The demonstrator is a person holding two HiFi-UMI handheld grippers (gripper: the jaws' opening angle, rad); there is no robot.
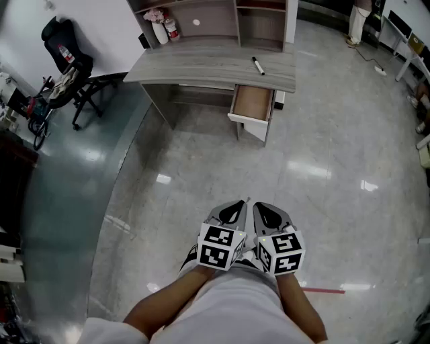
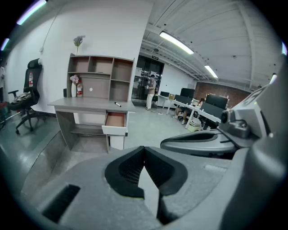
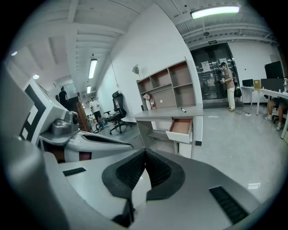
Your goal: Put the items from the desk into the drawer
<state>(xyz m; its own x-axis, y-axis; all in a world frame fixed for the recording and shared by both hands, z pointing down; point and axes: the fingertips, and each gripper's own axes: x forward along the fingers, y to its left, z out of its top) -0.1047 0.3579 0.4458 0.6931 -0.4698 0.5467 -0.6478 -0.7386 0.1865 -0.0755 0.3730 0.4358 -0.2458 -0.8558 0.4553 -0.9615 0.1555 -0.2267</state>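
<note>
A glossy grey floor (image 1: 201,168) fills most of the head view, with ceiling lights reflected in it. At its far edge a grey wooden desk (image 1: 201,67) stands against the wall, and open shelves (image 1: 215,20) sit on the back of the desk top. A black chair (image 1: 67,67) on a wheeled base stands well to the left of the desk, on a darker, greener strip of floor.

Under the right part of the desk top a drawer (image 1: 252,104) is pulled out. It has a white front and a brown inside, and it faces the camera.

The person's bare arms (image 1: 168,302) reach down to two grey grippers held side by side near the body, well apart from the desk, with their marker cubes almost touching. The left gripper (image 1: 239,205) has its jaws closed: in its own view the black pads (image 2: 130,168) meet at the tip, with only floor showing through the gap behind them. The right gripper (image 1: 261,208) is the same, with its pads (image 3: 157,170) pressed together at the tip and nothing held between them.

On the left of the shelves, a white vase (image 1: 159,30) with pink flowers stands just beside a red and white bottle (image 1: 172,28).

What seems to be a marker (image 1: 258,66), thin and dark with a white end, lies alone on the right part of the desk top, just behind the open drawer.
</note>
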